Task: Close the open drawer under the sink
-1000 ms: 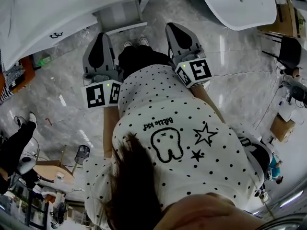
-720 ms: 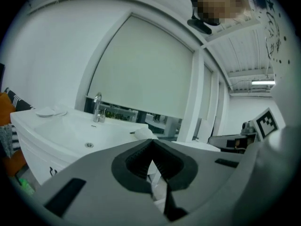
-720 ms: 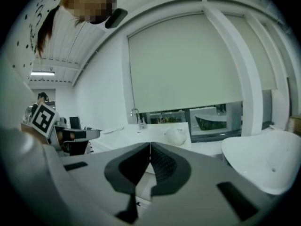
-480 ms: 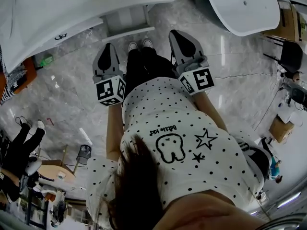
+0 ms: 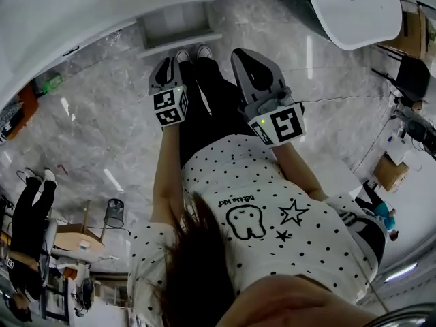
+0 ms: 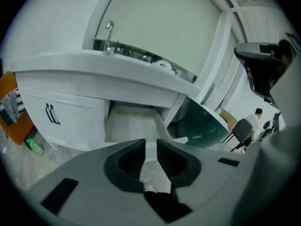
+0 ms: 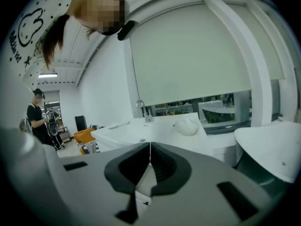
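Glossy grey marble floor (image 5: 102, 135), streaked with reflected ceiling light. White round table (image 5: 354, 5) at one o'clock, cardboard box (image 5: 390, 176) at three, wire basket (image 5: 114, 213) at eight. Ahead at twelve, broad window (image 7: 188, 55) with pale blind drawn most of the way down.

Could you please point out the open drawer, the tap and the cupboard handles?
drawer (image 6: 130, 126): left gripper view, inside floor
tap (image 6: 108, 36): left gripper view, upright stem
handles (image 6: 51, 114): left gripper view, pair's middle

White black-dotted shirt (image 5: 225, 172), tooth-and-stars print; black trousers (image 5: 211, 107); grey left gripper (image 5: 165, 65), right gripper (image 5: 245, 55); black-white marker cubes (image 5: 278, 125).
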`<state>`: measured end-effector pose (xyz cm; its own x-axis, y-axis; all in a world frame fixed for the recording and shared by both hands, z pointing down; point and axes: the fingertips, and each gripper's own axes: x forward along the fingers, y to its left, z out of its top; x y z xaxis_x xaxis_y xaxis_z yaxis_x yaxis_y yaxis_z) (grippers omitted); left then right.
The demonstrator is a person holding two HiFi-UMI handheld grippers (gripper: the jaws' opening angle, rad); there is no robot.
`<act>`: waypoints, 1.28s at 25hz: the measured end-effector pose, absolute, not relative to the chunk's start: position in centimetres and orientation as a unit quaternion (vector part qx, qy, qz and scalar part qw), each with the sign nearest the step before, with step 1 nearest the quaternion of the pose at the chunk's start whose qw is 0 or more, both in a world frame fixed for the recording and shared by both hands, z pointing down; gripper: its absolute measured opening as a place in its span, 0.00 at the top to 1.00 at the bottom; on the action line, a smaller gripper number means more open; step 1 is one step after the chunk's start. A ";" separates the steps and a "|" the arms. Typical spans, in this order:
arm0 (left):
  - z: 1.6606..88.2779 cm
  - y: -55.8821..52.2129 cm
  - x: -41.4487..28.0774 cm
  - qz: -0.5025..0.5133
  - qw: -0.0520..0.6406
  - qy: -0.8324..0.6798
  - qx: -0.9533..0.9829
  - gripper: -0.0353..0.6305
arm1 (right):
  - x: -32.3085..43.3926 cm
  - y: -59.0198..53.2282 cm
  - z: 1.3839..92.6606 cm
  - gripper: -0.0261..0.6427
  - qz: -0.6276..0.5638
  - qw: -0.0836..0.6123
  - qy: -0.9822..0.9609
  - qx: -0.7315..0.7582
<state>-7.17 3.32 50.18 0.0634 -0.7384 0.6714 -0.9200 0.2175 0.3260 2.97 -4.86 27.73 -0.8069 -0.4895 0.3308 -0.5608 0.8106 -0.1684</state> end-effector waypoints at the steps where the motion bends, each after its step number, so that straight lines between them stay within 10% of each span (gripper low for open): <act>1: 51.6 3.4 -6.6 0.119 0.404 -0.667 0.615 0.82 | 3.0 -4.9 28.2 0.94 0.132 0.138 -0.941 0.280; 32: 68.9 -0.2 -4.5 0.184 0.397 -0.666 0.604 0.77 | 4.4 -3.2 38.8 0.94 0.190 0.169 -0.919 0.301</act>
<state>-4.46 -0.25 68.91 0.0455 -0.6583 0.7514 -0.9509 0.2019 0.2344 4.35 -3.17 38.78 -0.7612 -0.4899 0.4249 -0.6181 0.7464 -0.2467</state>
